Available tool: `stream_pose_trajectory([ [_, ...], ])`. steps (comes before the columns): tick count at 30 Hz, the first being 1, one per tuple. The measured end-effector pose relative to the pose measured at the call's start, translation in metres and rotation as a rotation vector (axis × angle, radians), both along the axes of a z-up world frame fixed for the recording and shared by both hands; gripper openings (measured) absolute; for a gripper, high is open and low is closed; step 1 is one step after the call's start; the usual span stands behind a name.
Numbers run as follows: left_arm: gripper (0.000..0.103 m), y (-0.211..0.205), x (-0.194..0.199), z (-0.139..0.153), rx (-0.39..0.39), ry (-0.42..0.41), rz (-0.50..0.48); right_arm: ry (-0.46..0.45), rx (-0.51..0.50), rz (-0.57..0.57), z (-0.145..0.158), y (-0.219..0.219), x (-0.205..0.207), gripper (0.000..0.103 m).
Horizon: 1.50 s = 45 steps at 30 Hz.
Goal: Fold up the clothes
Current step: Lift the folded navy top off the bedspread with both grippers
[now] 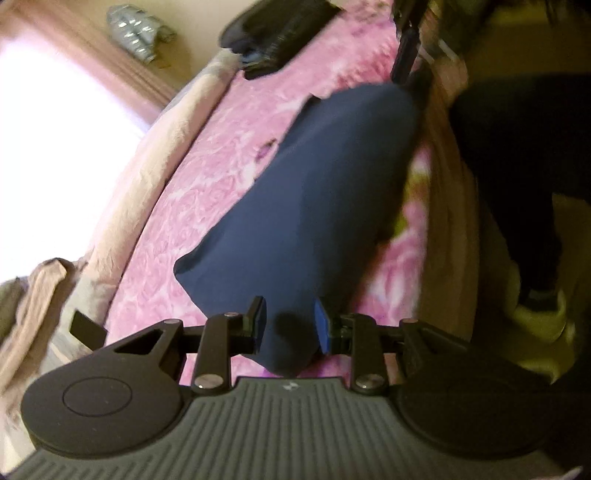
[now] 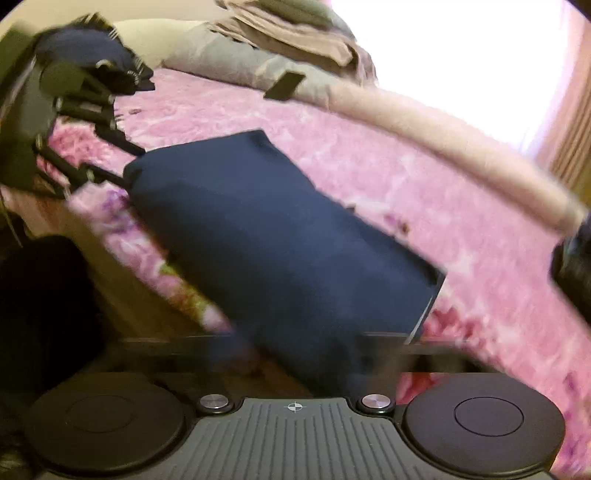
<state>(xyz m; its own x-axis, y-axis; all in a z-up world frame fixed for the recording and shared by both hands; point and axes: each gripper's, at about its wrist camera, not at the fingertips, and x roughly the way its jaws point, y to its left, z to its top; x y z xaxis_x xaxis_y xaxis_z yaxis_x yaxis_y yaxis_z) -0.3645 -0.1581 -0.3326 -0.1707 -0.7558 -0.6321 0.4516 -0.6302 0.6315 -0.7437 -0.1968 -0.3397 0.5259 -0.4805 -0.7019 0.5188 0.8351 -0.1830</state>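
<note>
Navy garment folded into one long, narrow band, plain and unpatterned, smooth across its flat face with only soft creases. Stretched lengthwise along the near edge of a bed covered in pink floral fabric, partly overhanging that edge. In the right wrist view, squared corners at the far end and a thin pale line of edging along one short side.

Left gripper at one end of the band, blue-padded fingers drawn partway together with a rounded bunch of the navy cloth filling the gap, pads pressed to it on both sides. Seen also from the right wrist view, far left, black fingers meeting the garment's corner.

Right gripper at the opposite end, fingers smeared by motion blur, cloth running down between them; cannot tell how far closed or whether gripping. From the left wrist view, visible far off, touching the garment's far end.

Beyond the garment, on the far side of the bed, a long beige blanket rolled along the edge. Stack of folded tan clothes on a grey pillow at the bed's left end. Heap of dark clothes at the other end. Bright window behind. Person's dark-clad leg beside the bed on the near side.
</note>
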Motion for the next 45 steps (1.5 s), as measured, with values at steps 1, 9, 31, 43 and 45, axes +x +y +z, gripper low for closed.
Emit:
stream_pose_trajectory([
  [1, 0.026, 0.001, -0.002, -0.004, -0.008, -0.021, -0.012, -0.001, 0.008, -0.009, 0.001, 0.0, -0.001, 0.015],
  [9, 0.033, 0.004, -0.008, -0.026, -0.058, -0.138, -0.102, 0.025, -0.094, 0.069, -0.001, 0.018, 0.016, 0.087],
  [31, 0.049, -0.016, -0.017, -0.04, -0.115, -0.21, -0.133, 0.19, -0.267, 0.293, -0.017, 0.006, 0.075, 0.052],
  [43, 0.038, -0.046, -0.024, -0.029, -0.047, -0.235, -0.135, 0.191, -0.286, 0.303, -0.031, 0.029, 0.063, 0.092],
  [45, 0.038, -0.054, -0.021, -0.019, -0.009, -0.185, -0.119, 0.218, -0.366, 0.336, -0.042, 0.041, 0.068, 0.092],
])
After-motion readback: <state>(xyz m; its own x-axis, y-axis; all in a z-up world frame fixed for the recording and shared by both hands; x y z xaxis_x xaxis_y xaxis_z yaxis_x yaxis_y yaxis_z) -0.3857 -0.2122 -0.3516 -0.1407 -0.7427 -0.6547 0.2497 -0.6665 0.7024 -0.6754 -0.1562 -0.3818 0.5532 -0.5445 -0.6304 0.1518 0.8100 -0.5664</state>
